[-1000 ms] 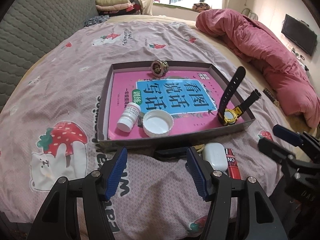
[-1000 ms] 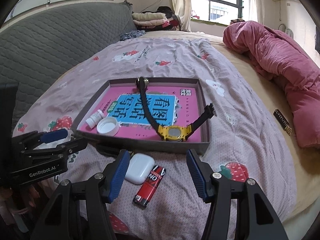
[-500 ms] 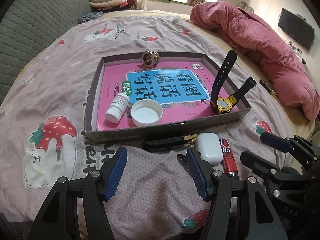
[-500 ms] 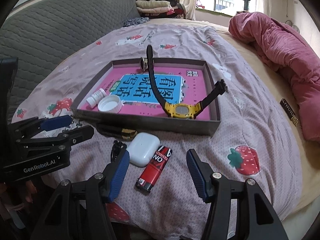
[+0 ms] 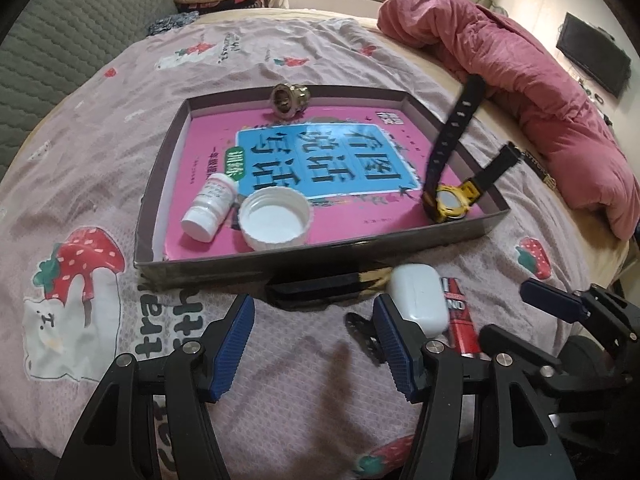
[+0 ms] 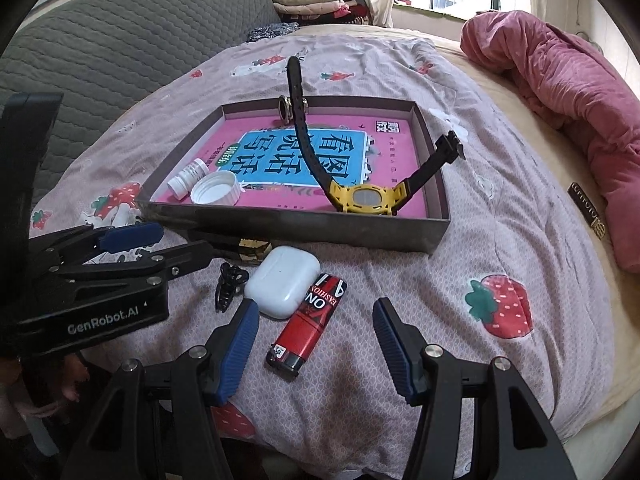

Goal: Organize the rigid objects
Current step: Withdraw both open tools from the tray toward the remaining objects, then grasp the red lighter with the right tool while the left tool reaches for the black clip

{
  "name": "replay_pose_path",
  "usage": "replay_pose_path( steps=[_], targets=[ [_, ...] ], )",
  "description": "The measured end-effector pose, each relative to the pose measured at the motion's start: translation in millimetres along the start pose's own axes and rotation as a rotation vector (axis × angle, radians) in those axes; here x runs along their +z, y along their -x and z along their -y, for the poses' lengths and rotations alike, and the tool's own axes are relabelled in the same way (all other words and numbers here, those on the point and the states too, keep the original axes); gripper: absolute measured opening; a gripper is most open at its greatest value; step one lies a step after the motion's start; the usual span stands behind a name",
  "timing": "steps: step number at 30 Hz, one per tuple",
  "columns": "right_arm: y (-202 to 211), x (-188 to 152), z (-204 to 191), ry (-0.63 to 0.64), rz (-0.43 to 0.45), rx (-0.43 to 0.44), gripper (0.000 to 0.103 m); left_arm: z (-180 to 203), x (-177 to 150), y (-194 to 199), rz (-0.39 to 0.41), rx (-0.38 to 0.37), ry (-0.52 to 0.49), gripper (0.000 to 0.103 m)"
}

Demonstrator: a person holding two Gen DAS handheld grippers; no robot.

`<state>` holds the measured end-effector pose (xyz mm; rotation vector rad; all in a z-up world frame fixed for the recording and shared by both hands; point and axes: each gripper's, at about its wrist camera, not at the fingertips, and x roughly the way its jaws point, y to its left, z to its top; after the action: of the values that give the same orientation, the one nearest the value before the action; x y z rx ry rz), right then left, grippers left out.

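Red lighter between the right jaws, both grippers empty

Red lighter [image 6: 307, 321] lies on the bedsheet [image 6: 460, 248] at 12 o'clock from the right gripper [image 6: 314, 344], just ahead of its spread, empty jaws. White case [image 6: 282, 282] touches the lighter at 10 o'clock, a black clip [image 6: 228, 284] beside it. The left gripper [image 5: 316, 344] also stands open, holding nothing; the clip sits at its 1 o'clock. Only the right view shows the lighter whole; in the left view the case [image 5: 418, 300] half hides it. The tray [image 6: 288, 224] holds a watch [image 6: 366, 198], cap [image 6: 214, 189] and bottle [image 6: 188, 176].

"GenRobot.AI" on left claw [image 6: 136, 246]; "FASHION" on lighter [image 6: 307, 326]
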<state>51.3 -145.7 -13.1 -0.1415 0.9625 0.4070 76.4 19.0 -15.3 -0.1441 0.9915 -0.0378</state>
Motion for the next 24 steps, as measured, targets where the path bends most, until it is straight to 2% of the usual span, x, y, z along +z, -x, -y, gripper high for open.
replay_pose_path(
  steps=[6,10,18,24],
  targets=[
    [-3,0,3,-0.014,-0.006,0.006,0.059,-21,3,-13,-0.010,-0.075,-0.009,0.063],
    [-7,-2,5,-0.020,-0.018,0.007,0.059,-22,5,-24,-0.035,-0.139,-0.065,0.063],
    [-12,-3,10,-0.039,-0.032,0.010,0.059,-8,10,-44,-0.084,-0.162,-0.190,0.063],
    [-16,-5,13,-0.054,-0.050,0.010,0.059,-10,15,-56,-0.123,-0.236,-0.229,0.063]
  ],
)
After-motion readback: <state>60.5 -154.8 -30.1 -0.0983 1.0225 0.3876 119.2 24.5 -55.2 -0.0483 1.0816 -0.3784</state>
